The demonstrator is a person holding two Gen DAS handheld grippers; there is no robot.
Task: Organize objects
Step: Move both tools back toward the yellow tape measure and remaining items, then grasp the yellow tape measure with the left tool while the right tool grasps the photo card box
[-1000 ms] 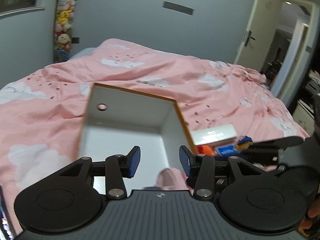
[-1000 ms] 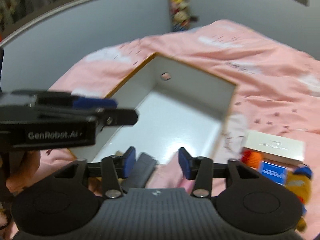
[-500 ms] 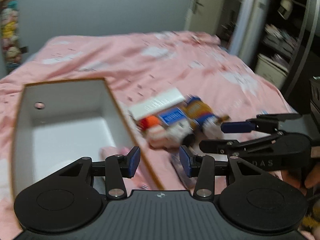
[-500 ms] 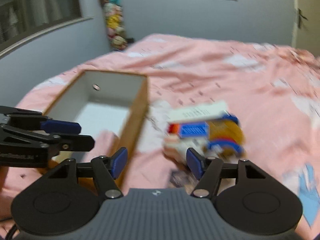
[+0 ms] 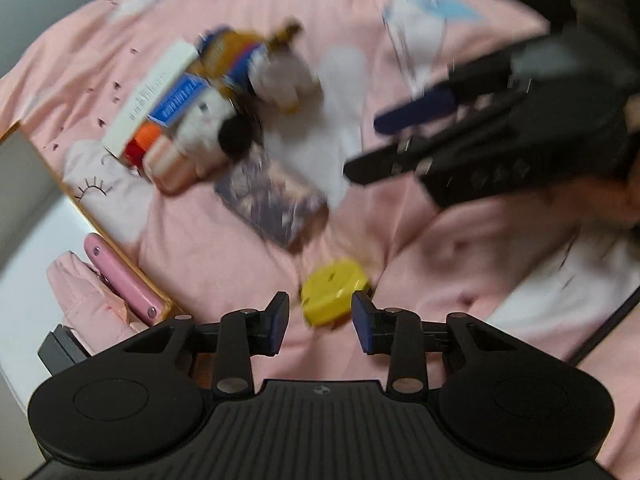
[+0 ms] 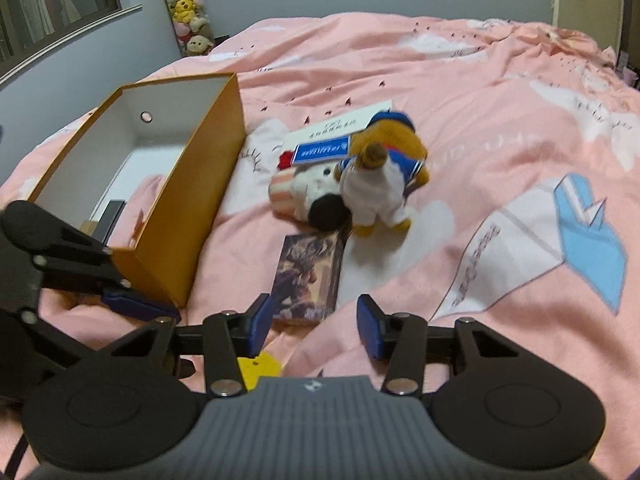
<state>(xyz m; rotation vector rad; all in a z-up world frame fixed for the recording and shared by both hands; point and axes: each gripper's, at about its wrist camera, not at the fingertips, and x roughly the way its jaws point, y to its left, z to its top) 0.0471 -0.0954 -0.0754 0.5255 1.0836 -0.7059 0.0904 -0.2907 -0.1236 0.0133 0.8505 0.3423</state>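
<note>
Jaws on both grippers stand spread, holding nothing. Left of the plush pile sits the orange box (image 6: 188,200), open-topped on the pink bed (image 6: 480,120). Left gripper (image 5: 319,322) hovers just over a yellow disc (image 5: 334,294). Right gripper (image 6: 314,326) hangs near a picture card box (image 6: 308,280), below the plush toys (image 6: 360,184).

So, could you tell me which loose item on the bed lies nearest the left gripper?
The yellow disc, right before the left gripper; the patterned box and plush toys lie farther off.
</note>
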